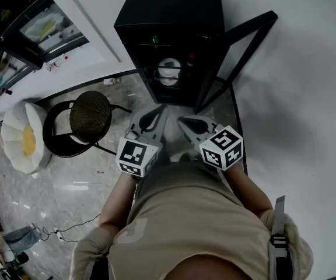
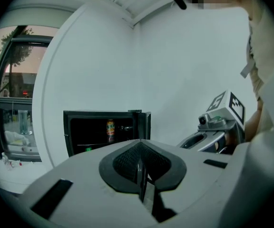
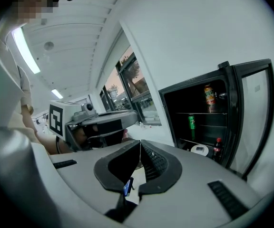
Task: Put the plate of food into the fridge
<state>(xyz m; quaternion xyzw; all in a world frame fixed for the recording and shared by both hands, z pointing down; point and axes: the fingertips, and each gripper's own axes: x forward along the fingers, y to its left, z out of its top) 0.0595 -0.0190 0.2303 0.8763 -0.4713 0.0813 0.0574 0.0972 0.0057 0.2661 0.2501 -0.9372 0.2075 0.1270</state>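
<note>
Overhead, looking steeply down on a person (image 1: 191,226) in a beige top, facing a small black fridge (image 1: 171,22) set against a white wall (image 1: 308,69). Fridge door (image 1: 238,60) swung wide open on the right side. Inside, on a low shelf, a white plate (image 1: 169,70), well apart from both hands, its contents too small to make out.

Held close to the chest, side by side and pointing toward the fridge: left gripper (image 1: 155,116), pads pressed together with nothing between them, and right gripper (image 1: 192,124), likewise closed and empty. Black-and-white marker cubes (image 1: 136,156) at the rear of both, nearest the body.

From the right gripper view, more of the fridge interior: an orange can (image 3: 209,98) on the top shelf, a green can (image 3: 192,121) on the shelf below, and down beside the plate a dark bottle (image 3: 217,146) with a red cap.

Left of the fridge, on a glossy stone floor (image 1: 80,185), a black chair (image 1: 90,114) with a round woven seat. Further left, a white shell-shaped object (image 1: 25,136) with a yellow centre. Along the upper left edge, dark-framed windows (image 1: 45,25). Near the bottom left corner, a thin cable (image 1: 69,229) trailing across the floor.
</note>
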